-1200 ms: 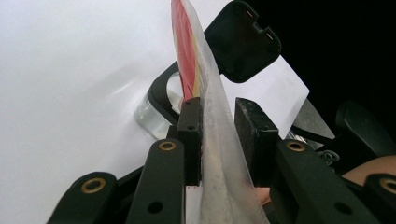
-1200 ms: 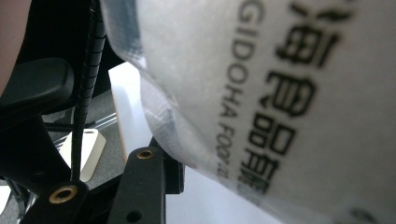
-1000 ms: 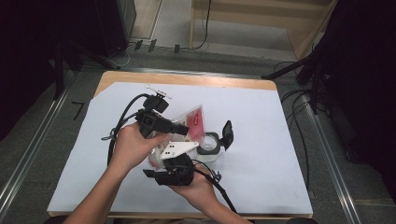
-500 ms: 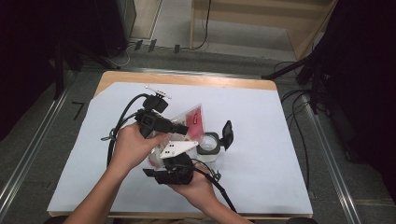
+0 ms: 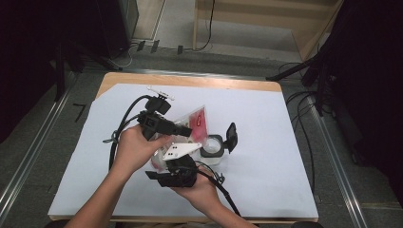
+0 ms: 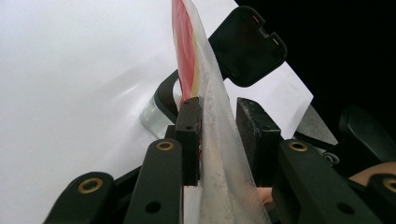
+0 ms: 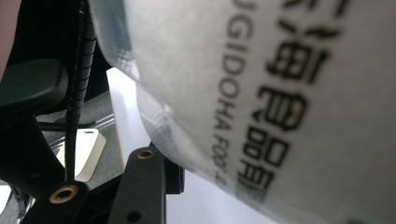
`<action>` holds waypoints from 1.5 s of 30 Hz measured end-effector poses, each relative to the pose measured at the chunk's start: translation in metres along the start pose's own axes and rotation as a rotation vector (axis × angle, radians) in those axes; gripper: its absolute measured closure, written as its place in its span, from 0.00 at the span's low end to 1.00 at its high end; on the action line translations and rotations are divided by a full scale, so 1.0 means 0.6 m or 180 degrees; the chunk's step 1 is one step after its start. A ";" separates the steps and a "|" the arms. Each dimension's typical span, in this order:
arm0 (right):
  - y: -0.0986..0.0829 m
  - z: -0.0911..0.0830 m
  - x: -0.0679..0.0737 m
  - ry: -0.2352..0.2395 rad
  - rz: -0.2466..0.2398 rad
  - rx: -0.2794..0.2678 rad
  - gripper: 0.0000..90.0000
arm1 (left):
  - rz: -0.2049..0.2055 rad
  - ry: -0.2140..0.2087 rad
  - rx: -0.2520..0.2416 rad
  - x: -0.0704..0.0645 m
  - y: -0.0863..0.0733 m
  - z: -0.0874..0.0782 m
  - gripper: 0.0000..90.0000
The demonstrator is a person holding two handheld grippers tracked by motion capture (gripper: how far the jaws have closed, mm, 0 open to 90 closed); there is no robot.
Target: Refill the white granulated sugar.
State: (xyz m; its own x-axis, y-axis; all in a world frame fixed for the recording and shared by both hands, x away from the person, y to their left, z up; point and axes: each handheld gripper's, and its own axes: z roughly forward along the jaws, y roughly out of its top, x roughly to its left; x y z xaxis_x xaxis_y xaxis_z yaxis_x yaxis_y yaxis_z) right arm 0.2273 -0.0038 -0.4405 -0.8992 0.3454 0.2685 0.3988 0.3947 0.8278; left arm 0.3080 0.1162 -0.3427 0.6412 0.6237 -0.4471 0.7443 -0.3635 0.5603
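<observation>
A wooden desk [image 5: 142, 78] is seen from above, its top almost wholly covered by a white sheet [image 5: 266, 123]; bare wood is left along the twelve o'clock edge. Just right of the sheet's centre, a clear container [image 5: 212, 148] with a black rim is set on the sheet, its black lid [image 5: 231, 136] hinged open toward three o'clock.

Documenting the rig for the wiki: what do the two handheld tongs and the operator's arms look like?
Both tongs are black. The left tongs have two flat rectangular pads on arms with brass-ringed pivot holes; a thick black cable loops from the body, and a small white bracket sits at its far end. The right tongs carry a white three-cornered plate and a black cable. Forearms are bare, no sleeves in view.
</observation>
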 end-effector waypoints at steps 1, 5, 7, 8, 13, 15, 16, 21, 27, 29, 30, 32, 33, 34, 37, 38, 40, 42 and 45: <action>0.000 0.000 0.000 0.0005 0.0015 -0.0003 0.70 | -0.0004 -0.0001 0.0001 0.000 0.000 0.000 0.80; 0.001 0.000 -0.001 0.0022 0.0050 0.0000 0.70 | -0.0023 -0.0003 -0.0009 0.000 0.000 0.001 0.80; 0.001 0.000 -0.001 0.0029 0.0071 0.0003 0.70 | -0.0023 -0.0002 -0.0011 0.000 0.000 0.001 0.80; 0.001 0.000 -0.002 0.0027 0.0068 0.0005 0.70 | -0.0022 -0.0003 -0.0010 0.000 0.000 0.001 0.80; 0.000 0.000 -0.002 0.0027 0.0077 0.0002 0.70 | -0.0022 0.0000 -0.0006 0.000 0.000 0.002 0.80; 0.000 -0.001 -0.002 0.0024 0.0082 0.0000 0.70 | -0.0024 -0.0005 -0.0016 -0.001 0.000 0.002 0.79; 0.001 -0.001 -0.001 0.0025 0.0086 0.0001 0.70 | 0.0002 -0.0006 -0.0006 -0.001 0.001 0.001 0.79; 0.001 -0.002 -0.001 0.0046 0.0097 -0.0024 0.70 | 0.0000 -0.0003 -0.0033 -0.002 0.001 0.000 0.79; 0.003 -0.004 0.001 0.0057 0.0099 -0.0031 0.70 | 0.0004 -0.0032 -0.0052 -0.003 0.001 -0.001 0.79; 0.003 -0.004 0.002 0.0043 0.0090 -0.0035 0.70 | 0.0004 -0.0026 -0.0053 -0.003 0.001 -0.002 0.79; 0.003 -0.004 0.002 0.0044 0.0090 -0.0034 0.70 | 0.0006 -0.0027 -0.0054 -0.003 0.001 -0.002 0.79; 0.003 -0.004 0.002 0.0043 0.0087 -0.0033 0.70 | 0.0006 -0.0026 -0.0057 -0.003 0.001 -0.002 0.79; 0.003 -0.004 0.002 0.0040 0.0085 -0.0033 0.70 | 0.0007 -0.0023 -0.0053 -0.003 0.001 -0.002 0.79; 0.003 -0.004 0.002 0.0039 0.0083 -0.0033 0.70 | 0.0011 -0.0033 -0.0054 -0.002 0.001 -0.001 0.79; 0.002 -0.004 0.001 0.0039 0.0093 -0.0021 0.70 | 0.0011 -0.0010 -0.0044 -0.003 0.001 0.000 0.79; 0.001 -0.003 0.001 0.0035 0.0090 -0.0023 0.70 | 0.0014 -0.0005 -0.0036 -0.003 0.001 0.001 0.79; 0.000 -0.003 0.001 0.0030 0.0082 -0.0025 0.70 | 0.0015 -0.0013 -0.0045 -0.003 0.001 0.001 0.79; 0.000 -0.003 0.001 0.0028 0.0092 -0.0030 0.70 | 0.0005 -0.0032 -0.0047 -0.004 0.001 0.001 0.79; 0.000 -0.004 0.006 -0.0028 0.0033 -0.0025 0.70 | 0.0036 -0.0022 -0.0036 -0.006 0.001 0.000 0.79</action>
State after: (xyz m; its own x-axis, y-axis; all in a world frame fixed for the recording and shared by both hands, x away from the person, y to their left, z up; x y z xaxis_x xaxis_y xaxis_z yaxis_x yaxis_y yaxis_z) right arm 0.2235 -0.0046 -0.4385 -0.8935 0.3569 0.2727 0.4065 0.3844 0.8288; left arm 0.3061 0.1136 -0.3409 0.6507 0.6149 -0.4455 0.7349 -0.3626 0.5730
